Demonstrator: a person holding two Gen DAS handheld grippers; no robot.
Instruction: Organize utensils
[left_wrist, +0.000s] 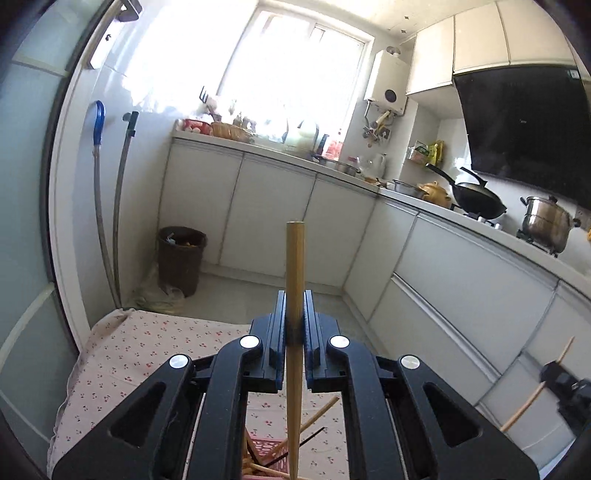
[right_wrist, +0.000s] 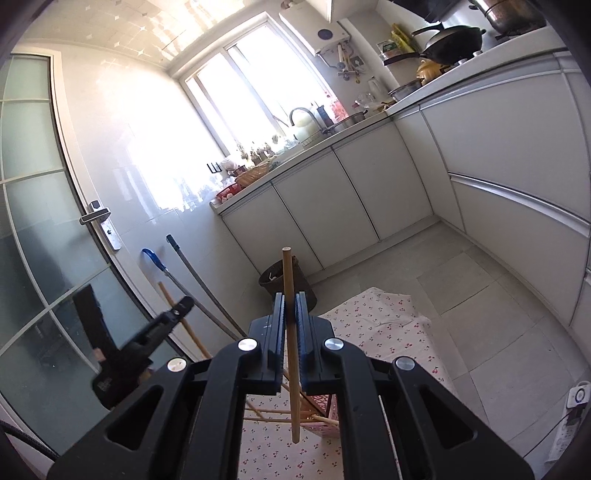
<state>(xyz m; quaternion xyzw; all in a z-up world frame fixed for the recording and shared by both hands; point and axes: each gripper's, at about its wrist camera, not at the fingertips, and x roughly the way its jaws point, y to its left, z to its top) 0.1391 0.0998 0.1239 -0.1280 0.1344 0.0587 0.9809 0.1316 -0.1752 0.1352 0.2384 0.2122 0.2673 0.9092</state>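
Note:
My left gripper (left_wrist: 294, 314) is shut on a wooden chopstick (left_wrist: 294, 266) that stands upright between its pads, high above the table. My right gripper (right_wrist: 290, 314) is shut on a second wooden chopstick (right_wrist: 288, 273), also held upright. Below both lies a pink slotted basket (left_wrist: 271, 448) with several loose chopsticks in and around it, seen as the pink basket (right_wrist: 319, 402) in the right wrist view. In that view the left gripper (right_wrist: 184, 302) shows blurred at the lower left. The right gripper (left_wrist: 554, 373) with its chopstick appears at the left view's lower right.
A cloth with a cherry print (left_wrist: 147, 343) covers the low table. A dark waste bin (left_wrist: 181, 258) stands on the tiled floor by two mop handles (left_wrist: 98, 177). White cabinets (left_wrist: 273, 218) run under a counter with a wok (left_wrist: 476, 201) and a steel pot (left_wrist: 546, 221). A glass door (right_wrist: 40, 229) is on the left.

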